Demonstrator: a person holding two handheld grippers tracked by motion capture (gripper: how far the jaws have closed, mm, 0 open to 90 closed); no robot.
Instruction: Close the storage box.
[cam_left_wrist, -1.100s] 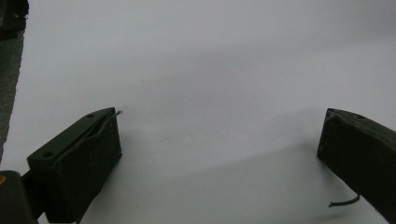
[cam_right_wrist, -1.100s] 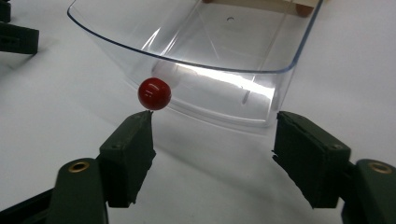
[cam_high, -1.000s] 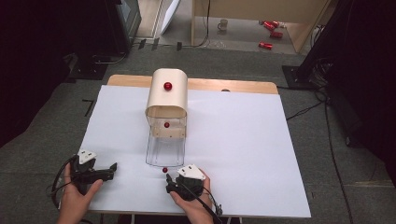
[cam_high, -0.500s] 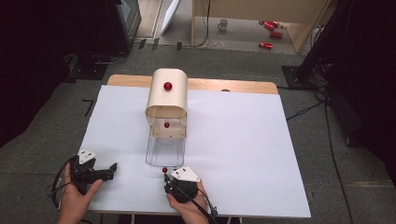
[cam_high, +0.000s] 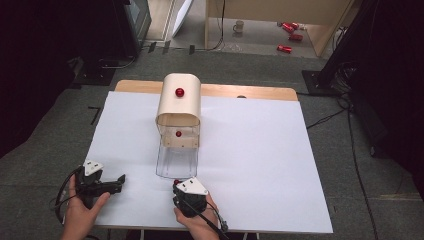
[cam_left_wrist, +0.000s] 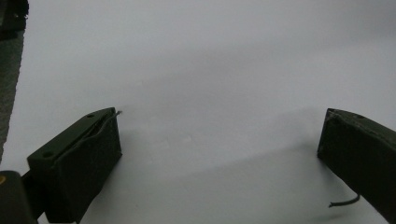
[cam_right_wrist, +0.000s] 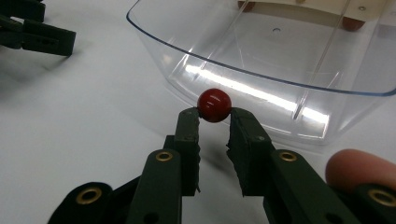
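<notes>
Near the front edge of the white-covered table (cam_high: 280, 165), the right gripper (cam_right_wrist: 214, 116), its jaws having just been closing, clamps the small glossy red ball (cam_right_wrist: 214, 105) just outside the clear plastic tray (cam_right_wrist: 280, 56). The left gripper (cam_high: 117, 179) rests near the front left corner, jaws wide apart.

A small red ball (cam_right_wrist: 214, 105) is round, shiny and smooth, with a little white glint of light on top. It is a knob stuck on the front wall of a clear plastic drawer (cam_right_wrist: 261, 70). The tips of the right gripper (cam_right_wrist: 214, 122) pinch the ball from both sides, and its jaws have just been closing on it. The drawer is see-through, with round corners and an open top. It sits flat on the white table (cam_high: 260, 160), pulled out toward the person from a light wooden box (cam_high: 179, 109) with a round top, which stands behind it.
</notes>
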